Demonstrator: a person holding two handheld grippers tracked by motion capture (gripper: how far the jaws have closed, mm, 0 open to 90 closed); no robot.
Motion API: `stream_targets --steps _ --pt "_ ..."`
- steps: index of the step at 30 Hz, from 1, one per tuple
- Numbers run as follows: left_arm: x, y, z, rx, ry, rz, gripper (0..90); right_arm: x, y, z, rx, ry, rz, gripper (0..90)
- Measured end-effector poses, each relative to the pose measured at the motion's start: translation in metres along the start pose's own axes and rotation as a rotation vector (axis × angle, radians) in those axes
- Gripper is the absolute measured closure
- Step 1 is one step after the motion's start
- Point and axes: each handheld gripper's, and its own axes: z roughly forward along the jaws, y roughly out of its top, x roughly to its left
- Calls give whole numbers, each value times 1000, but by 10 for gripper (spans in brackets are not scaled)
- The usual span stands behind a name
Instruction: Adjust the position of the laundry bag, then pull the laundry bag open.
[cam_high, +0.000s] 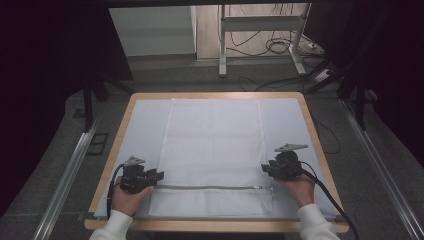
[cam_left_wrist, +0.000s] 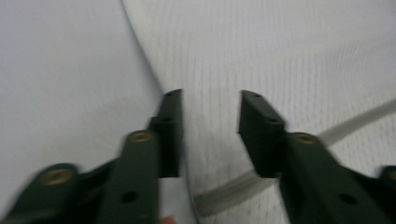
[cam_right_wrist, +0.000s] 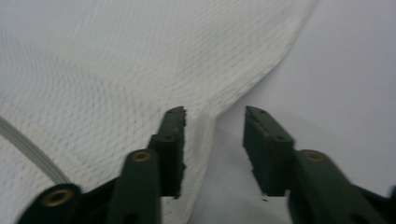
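Note:
A white mesh bag lies flat on the pale sheet covering the table, with a grey zipper running across it near the front. My left gripper sits at the bag's left edge by the zipper's end, jaws apart. In the left gripper view the bag's edge and the zipper lie under my open left gripper, and no pad presses on them. My right gripper rests at the bag's right edge. In the right gripper view the mesh edge runs between the spread jaws of my right gripper, ungripped.
The wooden table edge frames the pale sheet. Metal rails run along the floor on both sides. A desk frame and cables stand beyond the far edge. Dark curtains hang left and right.

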Motion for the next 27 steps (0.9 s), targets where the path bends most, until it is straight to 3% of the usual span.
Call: stream_targets --steps 3,6,12,19,22,27 --pt "-6 5 -6 -49 -2 9 368 -4 1 -9 -47 -13 23 439" --pt "-11 9 -8 -52 -24 28 318 -4 0 -15 -79 -22 25 370" --pt "-21 13 -8 -47 -36 63 321 -5 0 -21 -101 -39 22 318" --pt "-31 16 -8 -28 -44 60 322 -8 -1 -26 -109 -45 27 304" --pt "-38 18 -7 -22 -58 70 328 -11 -4 -25 -92 -65 40 304" --pt "-52 23 -2 -17 -94 91 344 -14 -8 -26 -88 -60 52 305"
